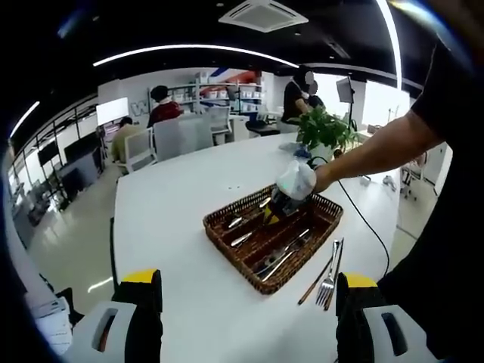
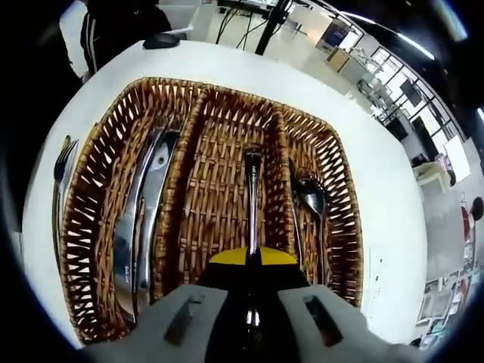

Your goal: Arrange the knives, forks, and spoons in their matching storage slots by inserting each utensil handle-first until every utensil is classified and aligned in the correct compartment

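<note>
Right hand-held gripper (image 2: 253, 261) clamping fork (image 2: 252, 200) over basket (image 2: 198, 113)

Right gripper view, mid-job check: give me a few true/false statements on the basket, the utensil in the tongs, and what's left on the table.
1. The right tongs are shut on a slim silver utensil over the middle compartment of the brown woven wicker basket. True.
2. The middle compartment already holds two knives. False: the two silver knives lie in the compartment on that view's left.
3. A silver spoon lies in the compartment on that view's right. True.
4. All the utensils are in the basket. False: a silver fork lies on the white table beside it.
5. The left tongs grip a fork. False: they are open and hold nothing.
</note>
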